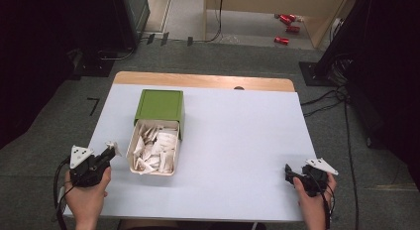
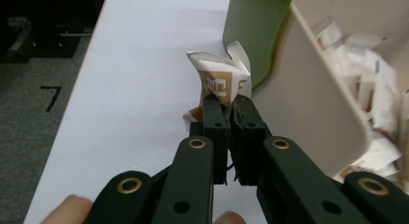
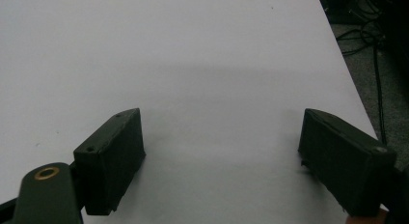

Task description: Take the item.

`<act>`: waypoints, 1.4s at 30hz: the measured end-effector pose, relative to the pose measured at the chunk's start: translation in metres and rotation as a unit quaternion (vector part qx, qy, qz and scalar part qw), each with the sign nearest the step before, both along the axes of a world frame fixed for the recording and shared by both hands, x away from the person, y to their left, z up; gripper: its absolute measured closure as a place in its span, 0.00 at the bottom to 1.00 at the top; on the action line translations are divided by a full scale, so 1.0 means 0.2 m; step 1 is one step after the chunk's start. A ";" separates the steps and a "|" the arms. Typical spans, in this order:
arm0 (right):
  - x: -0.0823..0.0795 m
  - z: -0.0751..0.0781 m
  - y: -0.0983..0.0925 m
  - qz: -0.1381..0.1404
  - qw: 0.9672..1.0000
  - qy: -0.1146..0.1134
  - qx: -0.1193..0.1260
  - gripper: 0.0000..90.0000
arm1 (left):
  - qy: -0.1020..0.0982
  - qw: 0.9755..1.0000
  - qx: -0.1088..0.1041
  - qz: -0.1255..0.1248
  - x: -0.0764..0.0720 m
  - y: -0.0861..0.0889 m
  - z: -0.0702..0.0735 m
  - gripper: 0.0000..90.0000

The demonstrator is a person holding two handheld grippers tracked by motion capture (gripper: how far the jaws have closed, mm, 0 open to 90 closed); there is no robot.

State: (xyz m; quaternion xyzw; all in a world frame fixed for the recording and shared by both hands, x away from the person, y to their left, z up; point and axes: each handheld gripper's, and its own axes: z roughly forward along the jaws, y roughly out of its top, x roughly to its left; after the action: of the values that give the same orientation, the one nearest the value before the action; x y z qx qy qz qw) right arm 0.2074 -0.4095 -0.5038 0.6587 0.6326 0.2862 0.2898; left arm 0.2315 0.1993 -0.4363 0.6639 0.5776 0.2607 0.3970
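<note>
Jaws of the left gripper (image 2: 226,105) are clenched on a crumpled white-and-brown paper sachet (image 2: 219,79), held just beside the left wall of the cream tray (image 1: 130,150) near the table's (image 1: 237,155) left edge. Tray holds more sachets; a green box (image 1: 159,105) touches its far end. Right gripper (image 3: 222,151) is released, near the front right corner.

Left gripper (image 2: 225,104) jaws clamped; right gripper (image 3: 222,151) jaws wide.
</note>
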 end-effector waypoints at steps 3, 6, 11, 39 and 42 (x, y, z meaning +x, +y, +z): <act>0.00 0.00 0.00 0.000 1.000 0.000 0.000 0.18 | 0.010 1.000 0.003 0.002 0.02 0.00 -0.04 0.97; 0.00 0.00 0.00 0.000 1.000 0.000 0.000 0.18 | 0.019 1.000 0.006 0.003 0.03 0.00 -0.07 0.97; 0.00 0.00 0.00 0.000 1.000 0.000 0.000 0.18 | 0.036 0.999 0.009 0.005 0.06 0.01 -0.13 0.97; 0.00 0.00 0.00 0.000 1.000 0.000 -0.001 0.18 | 0.066 0.998 0.008 -0.011 0.14 0.03 -0.24 0.86; 0.00 0.00 0.00 0.000 1.000 -0.001 -0.001 0.18 | 0.063 0.998 0.011 -0.012 0.13 0.01 -0.23 0.78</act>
State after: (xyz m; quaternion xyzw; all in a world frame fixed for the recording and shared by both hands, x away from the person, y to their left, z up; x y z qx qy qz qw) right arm 0.2073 -0.4094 -0.5038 0.6586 0.6324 0.2857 0.2910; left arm 0.2579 0.2016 -0.4829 0.6903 0.5907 0.2200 0.3552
